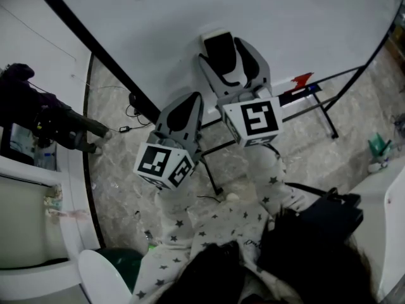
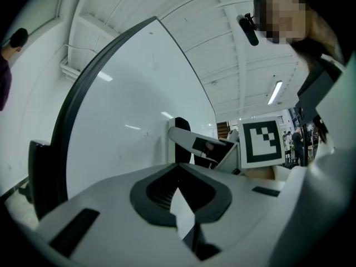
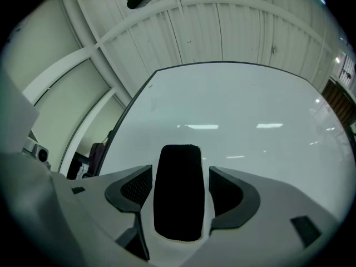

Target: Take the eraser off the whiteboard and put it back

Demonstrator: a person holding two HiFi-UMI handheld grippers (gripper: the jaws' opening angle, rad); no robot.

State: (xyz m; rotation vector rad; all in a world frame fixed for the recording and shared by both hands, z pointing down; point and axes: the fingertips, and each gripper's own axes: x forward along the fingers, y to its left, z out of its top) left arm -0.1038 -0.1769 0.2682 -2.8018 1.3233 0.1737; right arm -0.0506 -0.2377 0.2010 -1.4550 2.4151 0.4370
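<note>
Finding one: the eraser stood on the whiteboard, its black face towards me. In the right gripper view the same eraser sat squarely between the two jaws with a strip of clear space down each side. I recorded the right gripper as released: jaws spread wide around the eraser, pads not pressing on it. The eraser appeared to rest against the board's surface by itself. I judged that it clings there by its own means, since nothing else was seen bearing it.

Finding two: the left gripper was clenched, jaws together, with nothing in them. It was held just beside and below the right one, pointing at the board. I took this as a parked position, kept out of the working gripper's way.

Finding three: the straddling pose suits either a grasp about to be made or a release just completed. From this moment alone I could not say which stage of the task it was.

Finding four, markings: no brand, label or lettering could be read on the eraser or the board. The cube on the right gripper and the cube on the left carried only black-and-white square patterns.
</note>
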